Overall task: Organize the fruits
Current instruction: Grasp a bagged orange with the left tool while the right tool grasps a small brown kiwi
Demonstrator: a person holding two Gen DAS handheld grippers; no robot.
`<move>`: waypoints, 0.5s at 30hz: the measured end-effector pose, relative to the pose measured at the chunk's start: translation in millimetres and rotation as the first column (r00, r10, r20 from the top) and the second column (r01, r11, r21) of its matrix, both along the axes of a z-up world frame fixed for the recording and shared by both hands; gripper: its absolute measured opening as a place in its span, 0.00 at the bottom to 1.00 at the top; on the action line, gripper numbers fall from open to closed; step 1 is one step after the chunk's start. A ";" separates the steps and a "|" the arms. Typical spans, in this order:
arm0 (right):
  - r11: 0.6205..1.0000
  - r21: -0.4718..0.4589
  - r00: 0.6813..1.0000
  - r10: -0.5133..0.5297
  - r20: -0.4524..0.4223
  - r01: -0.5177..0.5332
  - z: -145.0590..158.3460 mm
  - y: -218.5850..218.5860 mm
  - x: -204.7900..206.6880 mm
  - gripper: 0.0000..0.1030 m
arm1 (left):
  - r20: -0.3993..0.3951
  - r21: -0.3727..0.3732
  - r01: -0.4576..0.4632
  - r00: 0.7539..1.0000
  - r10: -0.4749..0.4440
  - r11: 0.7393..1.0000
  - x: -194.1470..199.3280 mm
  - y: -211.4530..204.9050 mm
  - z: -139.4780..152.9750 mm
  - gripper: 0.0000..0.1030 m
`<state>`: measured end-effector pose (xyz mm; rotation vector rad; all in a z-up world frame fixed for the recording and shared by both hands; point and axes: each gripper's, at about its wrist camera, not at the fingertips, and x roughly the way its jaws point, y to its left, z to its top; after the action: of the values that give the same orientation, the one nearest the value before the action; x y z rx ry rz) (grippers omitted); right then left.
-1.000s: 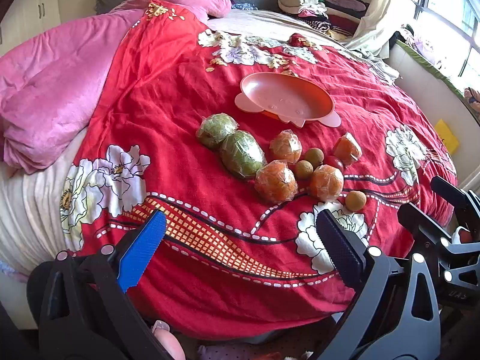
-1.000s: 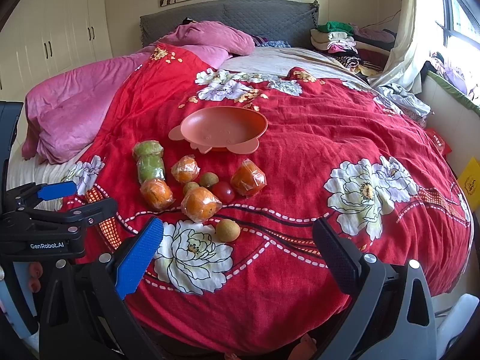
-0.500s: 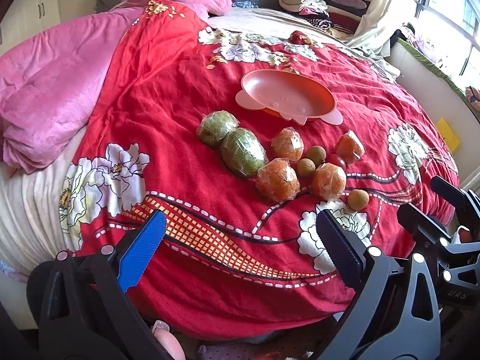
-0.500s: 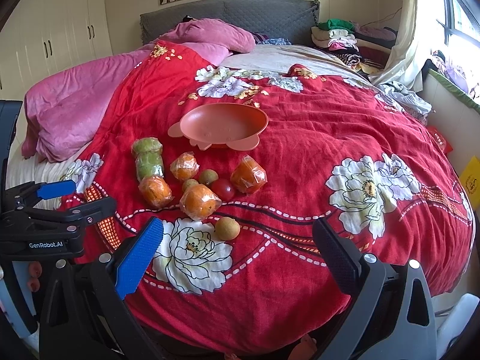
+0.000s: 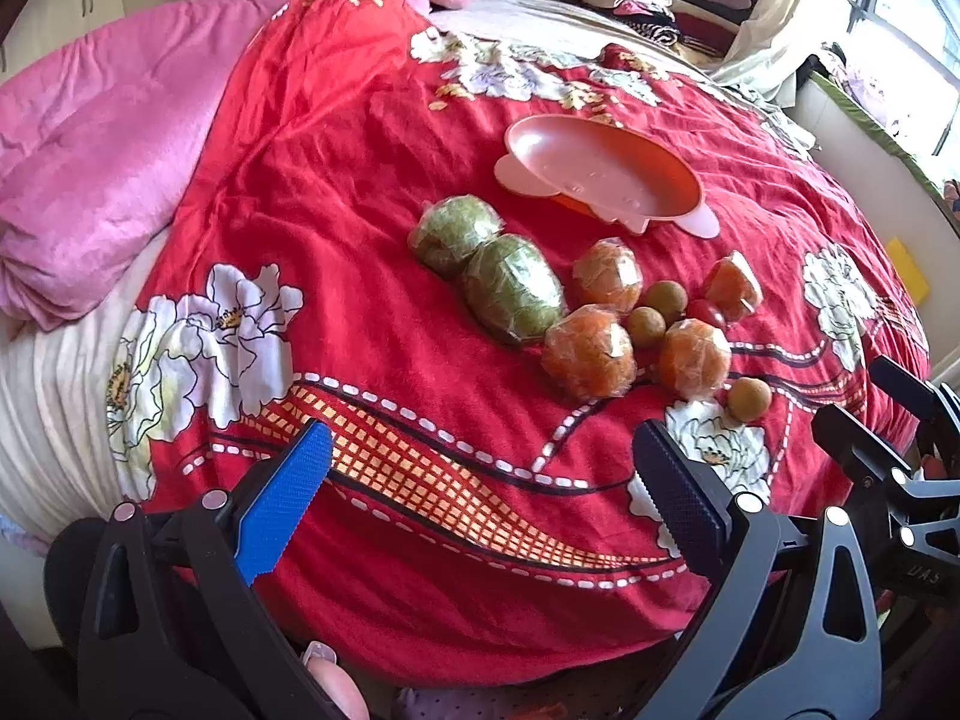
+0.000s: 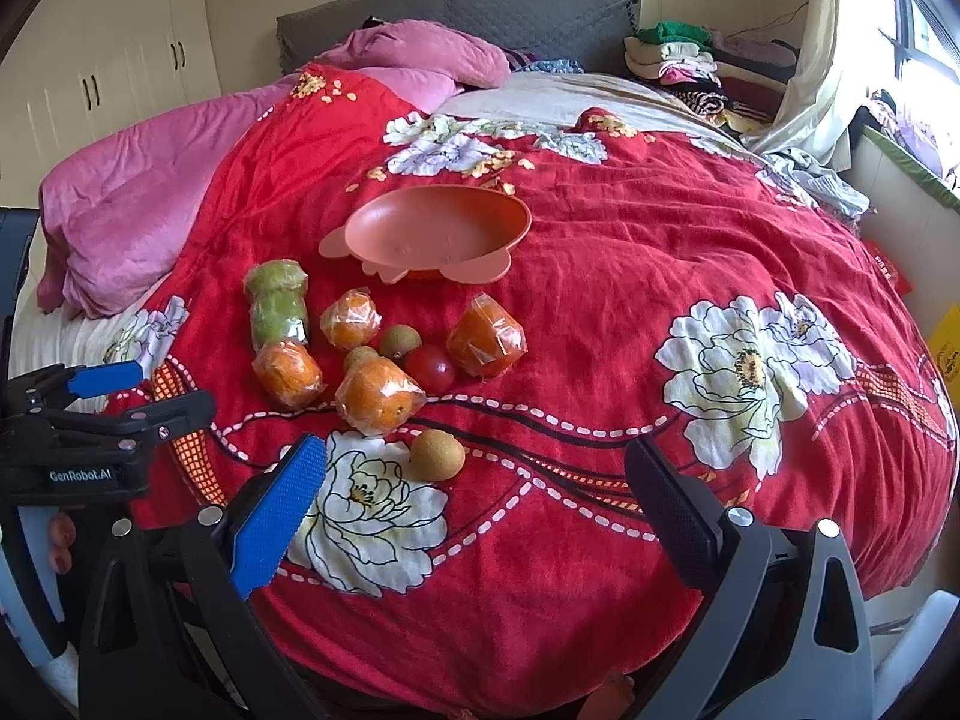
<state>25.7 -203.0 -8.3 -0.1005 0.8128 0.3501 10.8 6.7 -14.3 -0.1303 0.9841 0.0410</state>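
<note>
Red floral bedspread [image 6: 630, 276] holds plastic-wrapped oranges [image 6: 379, 394], green fruits [image 6: 279, 317]; both grippers' jaws gape, empty.

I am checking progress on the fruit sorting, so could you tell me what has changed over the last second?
Only the views shifted: the left gripper and right gripper eased slightly forward toward the fruit. Nothing was gripped or released; both remain open and empty. The wrapped oranges, green fruits and pink dish lie as before on the red quilt.

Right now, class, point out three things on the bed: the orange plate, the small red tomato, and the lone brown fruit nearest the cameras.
orange plate [image 6: 441, 228], right wrist view, middle of its bare inside.
red tomato [image 6: 431, 367], right wrist view, centre of its skin.
lone brown fruit [image 5: 749, 399], left wrist view, middle of its rounded side.
</note>
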 end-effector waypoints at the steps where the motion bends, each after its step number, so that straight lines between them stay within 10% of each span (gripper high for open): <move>1: 1.000 -0.004 1.000 0.005 -0.006 -0.005 -2.4 0.4 2.4 0.96 | -0.005 -0.009 0.006 1.000 -0.006 1.000 1.4 1.0 -1.3 0.92; 10: 0.999 -0.024 0.998 0.023 -0.064 -0.025 -24.2 0.3 25.1 0.96 | -0.040 -0.058 0.072 0.996 -0.074 0.996 21.4 -5.4 -13.3 0.91; 15: 0.999 -0.027 0.996 0.033 -0.084 -0.036 -30.5 0.2 29.7 0.96 | -0.052 -0.072 0.126 0.990 -0.130 0.989 32.6 -18.9 -17.2 0.75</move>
<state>55.5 -202.8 -38.8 -0.1272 0.9002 0.3774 43.4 -12.1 -31.5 -0.1287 1.0492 -0.1074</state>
